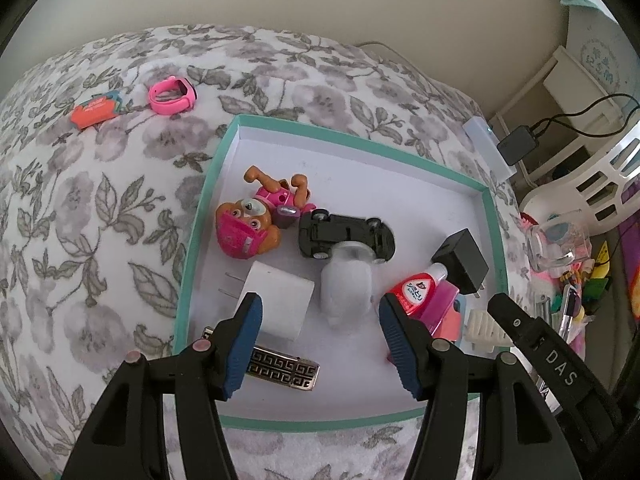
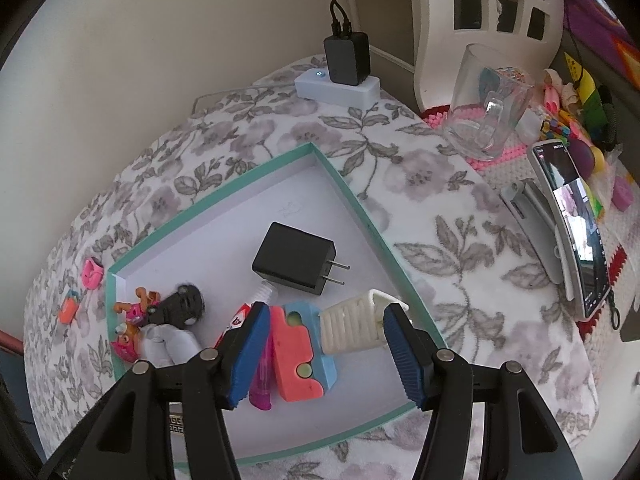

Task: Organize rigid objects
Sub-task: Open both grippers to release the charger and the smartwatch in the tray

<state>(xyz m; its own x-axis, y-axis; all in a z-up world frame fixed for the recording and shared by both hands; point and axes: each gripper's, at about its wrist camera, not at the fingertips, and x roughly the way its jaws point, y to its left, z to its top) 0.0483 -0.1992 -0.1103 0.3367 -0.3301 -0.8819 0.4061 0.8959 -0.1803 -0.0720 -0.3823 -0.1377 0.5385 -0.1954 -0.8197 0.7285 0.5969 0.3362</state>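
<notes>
Below my two spread grippers, a teal-rimmed box lid (image 1: 494,216) sits on a floral blanket (image 1: 80,208), holding most of the small things being sorted. Between the parted blue pads of my left gripper (image 1: 320,344) lies a pale rounded object (image 1: 346,292) I cannot identify, untouched by either finger. Just beyond it rests a black toy car (image 1: 348,232) on its roof, wheels up, and touching the car's far left end is a brown puppy figure in pink (image 1: 256,216). By my left finger lies a white plug adapter (image 1: 280,304), prongs pointing left, with a patterned metal clip (image 1: 286,368) under that finger's tip. By my right finger lies a red-labelled glue bottle (image 1: 416,290), its cap toward a black plug adapter (image 1: 460,264).

My right gripper (image 2: 326,354) is likewise wide open and grips nothing. Within its span lie an orange-and-blue block (image 2: 300,352) and a ribbed white plastic piece (image 2: 352,324), the latter close against the right pad; whether it touches, I cannot tell. A pink pen-like item (image 2: 262,380) lies beside the left pad.

Well beyond the lid, far left of my left gripper, a pink wristband (image 1: 172,94) and an orange tag (image 1: 96,110) lie on the blanket. Right of my right gripper stand a glass mug (image 2: 486,108) and a phone on a stand (image 2: 572,224), and beyond them a power strip (image 2: 338,88) carries a black charger (image 2: 346,58).
</notes>
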